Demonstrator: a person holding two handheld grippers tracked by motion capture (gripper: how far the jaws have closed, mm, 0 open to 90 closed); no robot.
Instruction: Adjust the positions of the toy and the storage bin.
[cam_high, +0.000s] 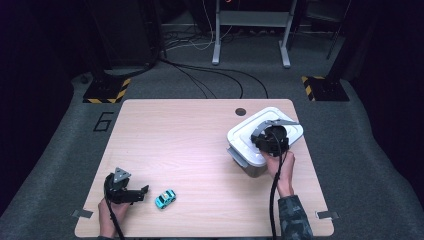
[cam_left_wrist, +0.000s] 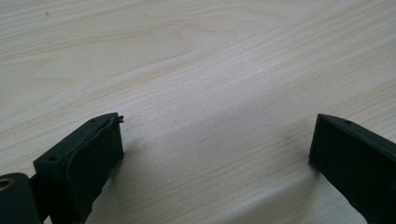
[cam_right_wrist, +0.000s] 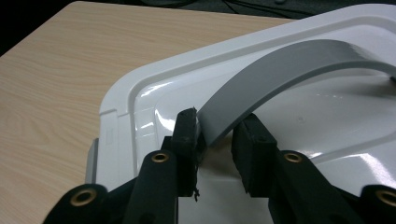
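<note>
A white lidded box (cam_high: 247, 132) stands at the right of the wooden table (cam_high: 175, 140). Its lid (cam_right_wrist: 154, 93) carries an arched grey handle (cam_right_wrist: 280, 65). My right gripper (cam_right_wrist: 217, 123) sits on top of the lid (cam_high: 270, 137), and its two black pads squeeze the near end of that handle. A small turquoise toy car (cam_high: 165, 198) lies near the front left edge. Just left of the car, my left gripper (cam_high: 140, 192) rests low over the table. Its jaws stand wide apart in the left gripper view (cam_left_wrist: 217, 135), with bare wood between them.
A round dark hole (cam_high: 241, 111) marks the table's far edge, just behind the box. Beyond the table, cables run across grey carpet, and stands with yellow-black striped bases (cam_high: 106, 92) flank the far corners.
</note>
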